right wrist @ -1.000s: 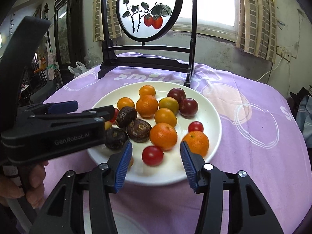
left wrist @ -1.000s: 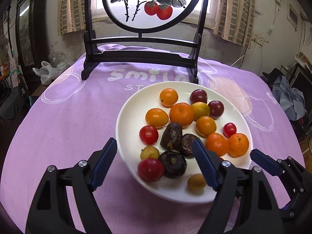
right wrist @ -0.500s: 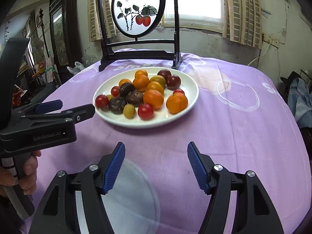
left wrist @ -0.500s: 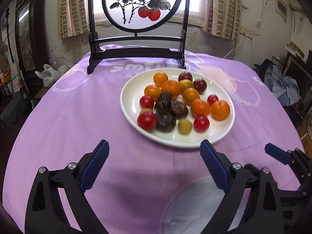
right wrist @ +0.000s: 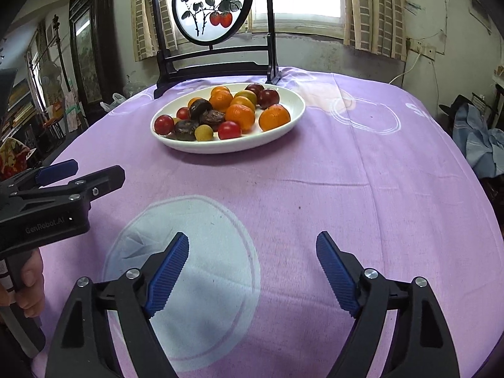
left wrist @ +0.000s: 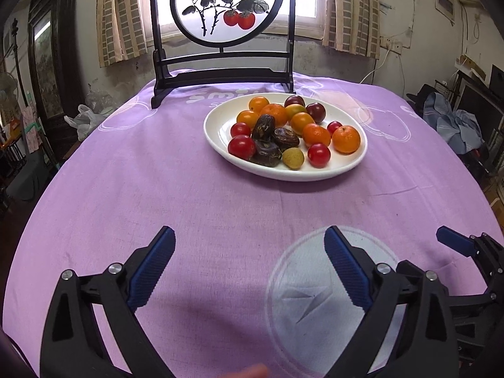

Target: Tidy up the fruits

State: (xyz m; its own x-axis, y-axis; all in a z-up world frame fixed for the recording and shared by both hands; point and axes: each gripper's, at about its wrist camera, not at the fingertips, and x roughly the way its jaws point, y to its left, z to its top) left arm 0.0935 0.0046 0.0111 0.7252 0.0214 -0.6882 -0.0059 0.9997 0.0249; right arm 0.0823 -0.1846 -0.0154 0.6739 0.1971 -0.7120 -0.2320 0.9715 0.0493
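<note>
While both grippers' jaws gape empty, the fruit plate sits well ahead on the tablecloth.

Painted screen w/ purple tablecloth

Daylight from the window behind the screen blows out the panes and lights the desk evenly; soft shadow hugs the plate. Fisheye bends the edges, corners vignette black; focus stays sharp.
</note>
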